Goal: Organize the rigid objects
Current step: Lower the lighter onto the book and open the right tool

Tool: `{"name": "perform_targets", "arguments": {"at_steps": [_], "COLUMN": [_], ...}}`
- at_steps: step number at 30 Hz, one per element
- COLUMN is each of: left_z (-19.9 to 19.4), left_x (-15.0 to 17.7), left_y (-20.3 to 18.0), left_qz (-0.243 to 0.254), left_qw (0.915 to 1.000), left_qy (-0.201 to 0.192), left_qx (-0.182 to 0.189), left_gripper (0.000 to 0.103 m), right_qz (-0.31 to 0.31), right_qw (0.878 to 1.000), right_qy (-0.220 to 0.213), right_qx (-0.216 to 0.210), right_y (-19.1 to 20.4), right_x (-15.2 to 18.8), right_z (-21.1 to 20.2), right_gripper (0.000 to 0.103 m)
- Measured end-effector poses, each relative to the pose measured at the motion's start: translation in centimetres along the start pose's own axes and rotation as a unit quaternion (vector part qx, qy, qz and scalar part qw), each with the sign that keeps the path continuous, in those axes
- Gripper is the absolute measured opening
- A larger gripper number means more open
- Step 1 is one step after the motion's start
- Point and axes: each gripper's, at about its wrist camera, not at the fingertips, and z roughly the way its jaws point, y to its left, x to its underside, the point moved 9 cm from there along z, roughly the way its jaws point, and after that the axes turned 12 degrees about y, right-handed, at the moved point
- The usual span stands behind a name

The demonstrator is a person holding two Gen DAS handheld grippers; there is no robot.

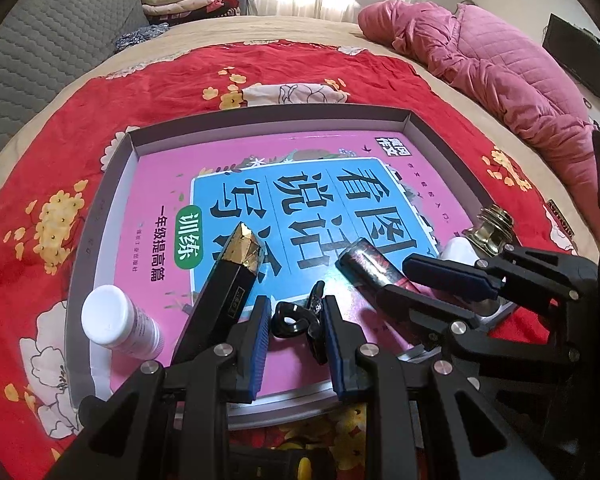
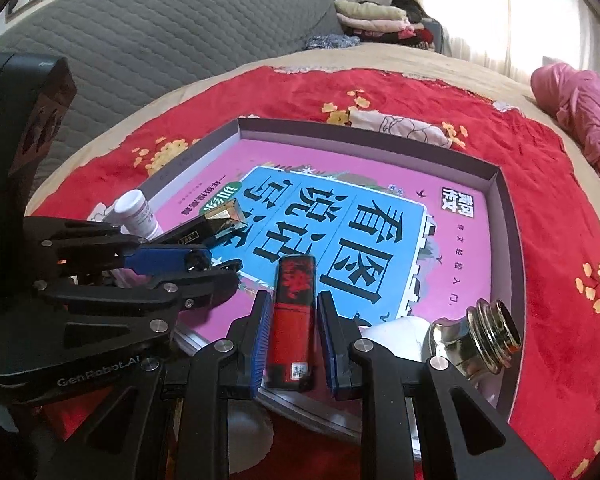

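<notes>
**Both grippers gripping small items over the tray**

Setting: a shallow grey tray (image 1: 440, 140) lies on a red flowered bedspread (image 1: 52, 152). A pink book (image 1: 220, 184) with a blue panel and large black characters lies flat inside and fills most of the tray floor.

Left gripper (image 1: 296, 320): jaws narrow, blue pads pressed against a small black clip-like piece (image 1: 288, 320) with a loop at one end. The piece sits just above the near part of the book cover. In the right wrist view this gripper (image 2: 216, 266) comes in from the left edge, low over the book.

Right gripper (image 2: 292, 324): jaws narrow, pads closed on a red and black lighter (image 2: 292, 312). The lighter points away from the camera, its far end over the blue panel of the book, its near end at the tray's near edge. In the left wrist view the same lighter (image 1: 364, 264) lies slanted at the right, with the right gripper (image 1: 428, 284) around its lower end.

Other items in the tray:
- White bottle (image 1: 112, 324) at the near left corner, lying on its side.
- Black box with a gold tip (image 1: 228, 280), slanted, just right of the bottle, resting on the book.
- White flask with a metal screw neck (image 2: 476, 336) at the near right corner, lying tilted.
</notes>
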Motion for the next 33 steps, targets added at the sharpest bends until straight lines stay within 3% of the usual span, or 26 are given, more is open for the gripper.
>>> {"name": "perform_targets", "arguments": {"at_steps": [8, 20, 33], "left_z": [0.0, 0.1, 0.1], "left_x": [0.0, 0.1, 0.2], "left_y": [0.0, -0.1, -0.4], "left_qz": [0.001, 0.005, -0.001], "left_qw": [1.0, 0.9999, 0.9998], "left_qy": [0.0, 0.002, 0.012], "left_qx": [-0.001, -0.011, -0.014], "left_gripper": [0.026, 0.026, 0.026], "right_qz": [-0.004, 0.031, 0.049], "right_qw": [1.0, 0.997, 0.995], "right_qy": [-0.009, -0.074, -0.089], "right_qx": [-0.001, -0.017, -0.014], "right_y": [0.2, -0.9, -1.9], "right_x": [0.0, -0.8, -0.9], "right_z": [-0.3, -3.7, -4.4], "right_gripper": [0.024, 0.028, 0.028]}}
